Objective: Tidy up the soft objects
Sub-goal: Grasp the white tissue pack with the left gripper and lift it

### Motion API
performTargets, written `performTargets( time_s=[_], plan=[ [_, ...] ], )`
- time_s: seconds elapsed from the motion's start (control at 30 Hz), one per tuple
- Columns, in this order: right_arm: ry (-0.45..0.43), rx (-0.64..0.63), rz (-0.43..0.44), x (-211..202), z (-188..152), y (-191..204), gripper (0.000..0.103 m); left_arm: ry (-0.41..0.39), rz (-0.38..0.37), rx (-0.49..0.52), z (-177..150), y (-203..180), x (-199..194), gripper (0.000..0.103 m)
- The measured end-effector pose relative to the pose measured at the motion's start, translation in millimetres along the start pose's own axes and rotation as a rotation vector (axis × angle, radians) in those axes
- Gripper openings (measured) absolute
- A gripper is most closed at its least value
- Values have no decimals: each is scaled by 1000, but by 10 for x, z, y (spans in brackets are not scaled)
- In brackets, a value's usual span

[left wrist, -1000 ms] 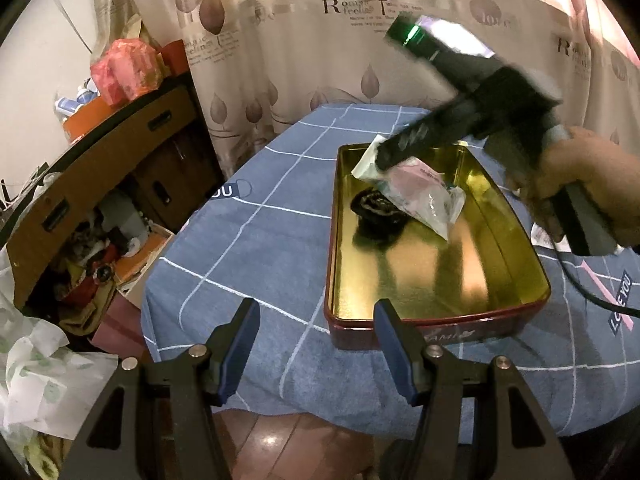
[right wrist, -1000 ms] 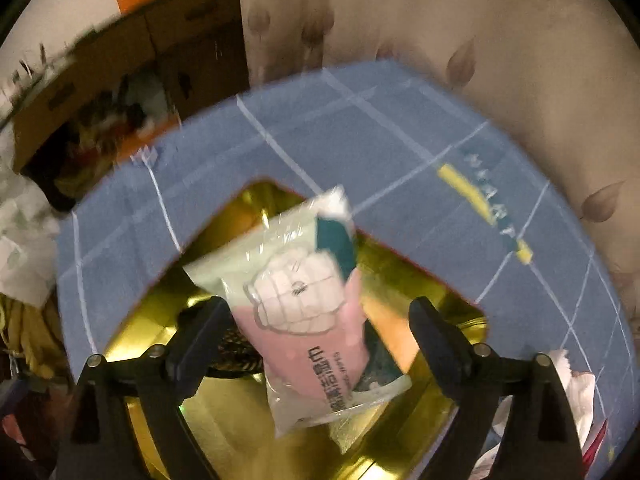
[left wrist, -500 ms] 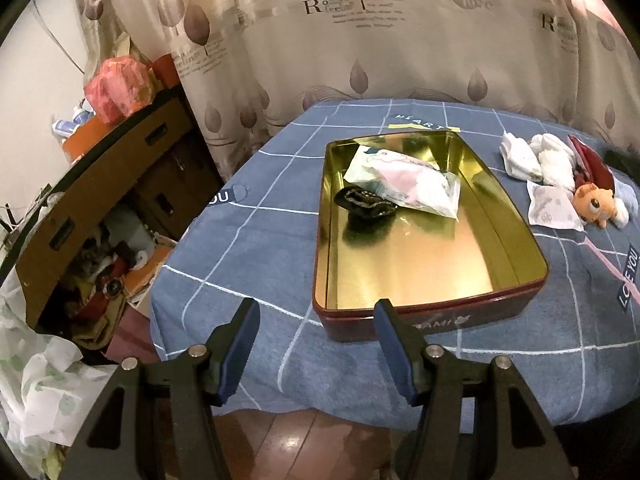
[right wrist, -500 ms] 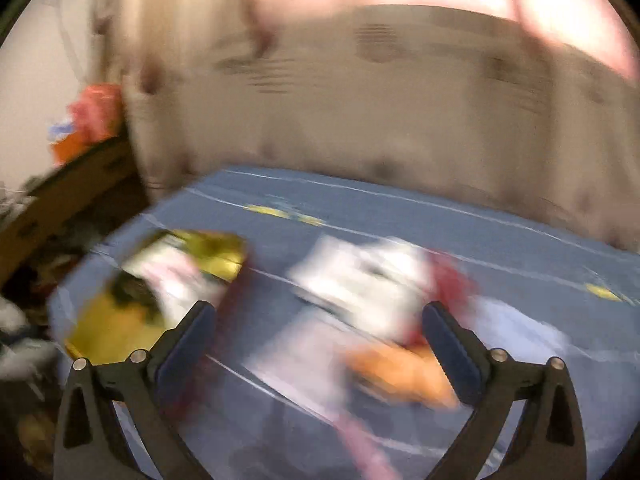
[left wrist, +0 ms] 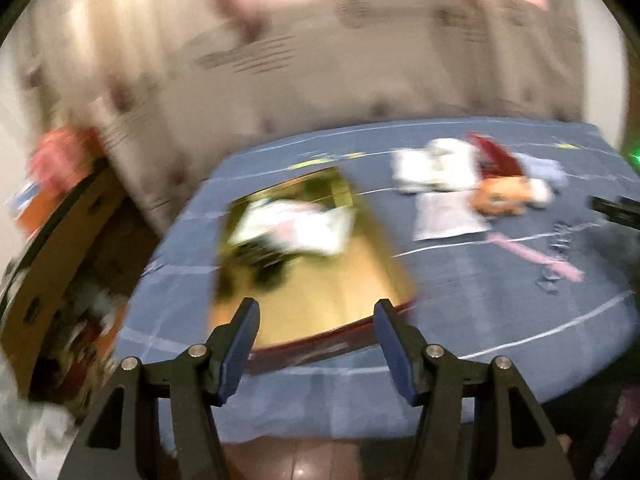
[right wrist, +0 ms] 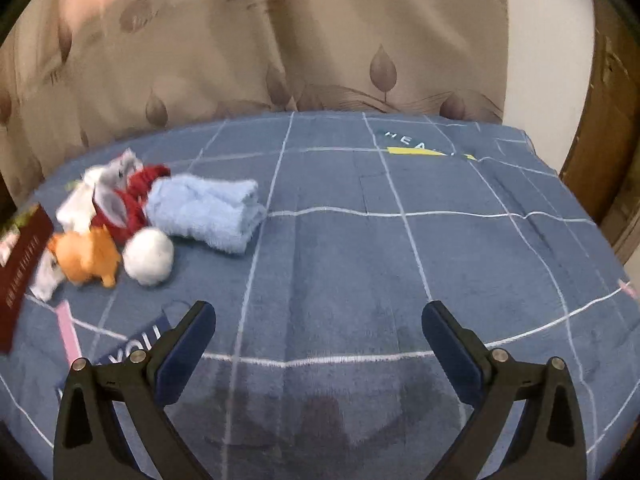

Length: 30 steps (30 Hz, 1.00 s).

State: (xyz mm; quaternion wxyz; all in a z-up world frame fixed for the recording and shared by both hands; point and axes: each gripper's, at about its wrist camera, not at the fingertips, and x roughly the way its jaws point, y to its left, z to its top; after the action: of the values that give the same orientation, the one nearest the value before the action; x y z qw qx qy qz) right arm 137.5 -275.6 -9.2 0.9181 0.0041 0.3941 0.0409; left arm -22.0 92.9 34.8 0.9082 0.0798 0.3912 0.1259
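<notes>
The gold tin tray (left wrist: 340, 292) with a dark red wall (right wrist: 20, 276) sits on the blue checked tablecloth and holds a face-mask packet (left wrist: 296, 224) and a dark item (left wrist: 264, 264). To its right lie loose soft things: a folded light-blue towel (right wrist: 204, 212), an orange plush toy (right wrist: 86, 258), a white ball (right wrist: 149, 256), a red-and-grey cloth (right wrist: 128, 196) and white cloths (left wrist: 436, 164). My left gripper (left wrist: 316, 344) stands open and empty above the tray's near edge. My right gripper (right wrist: 318, 344) is wide open over bare tablecloth, right of the pile, with nothing between its fingers.
A patterned beige curtain (right wrist: 320, 40) hangs behind the table. A cluttered wooden cabinet (left wrist: 60, 240) stands left of the table, and a wooden door frame (right wrist: 608, 152) is at the right. The tablecloth (right wrist: 440, 260) right of the soft pile lies bare.
My right gripper let go of the mask packet into the tray, opened wider and swung right, past the soft pile. My left gripper shifted and rolled, blurring its view; its jaws kept the same width.
</notes>
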Motion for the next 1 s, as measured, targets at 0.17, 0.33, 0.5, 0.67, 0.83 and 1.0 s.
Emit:
performTargets(
  time_s=[0.17, 0.33, 0.5, 0.67, 0.83, 1.0],
  plan=[
    [1, 18, 61, 7, 8, -24, 103, 31, -216, 183, 461, -616, 210, 66],
    [-5, 94, 122, 29, -27, -177, 103, 139, -317, 197, 881, -962, 735, 66],
    [-13, 123, 165, 21, -27, -227, 103, 259, -335, 181, 1103, -1120, 1326, 66],
    [-10, 120, 188, 29, -24, -224, 103, 333, -369, 194, 1129, -1213, 1667, 66],
    [-7, 127, 207, 38, -29, -232, 103, 362, -364, 183, 1124, -1256, 1892, 66],
    [-12, 147, 217, 38, -29, -259, 103, 356, -418, 95, 1084, -1188, 1992, 23]
  ],
)
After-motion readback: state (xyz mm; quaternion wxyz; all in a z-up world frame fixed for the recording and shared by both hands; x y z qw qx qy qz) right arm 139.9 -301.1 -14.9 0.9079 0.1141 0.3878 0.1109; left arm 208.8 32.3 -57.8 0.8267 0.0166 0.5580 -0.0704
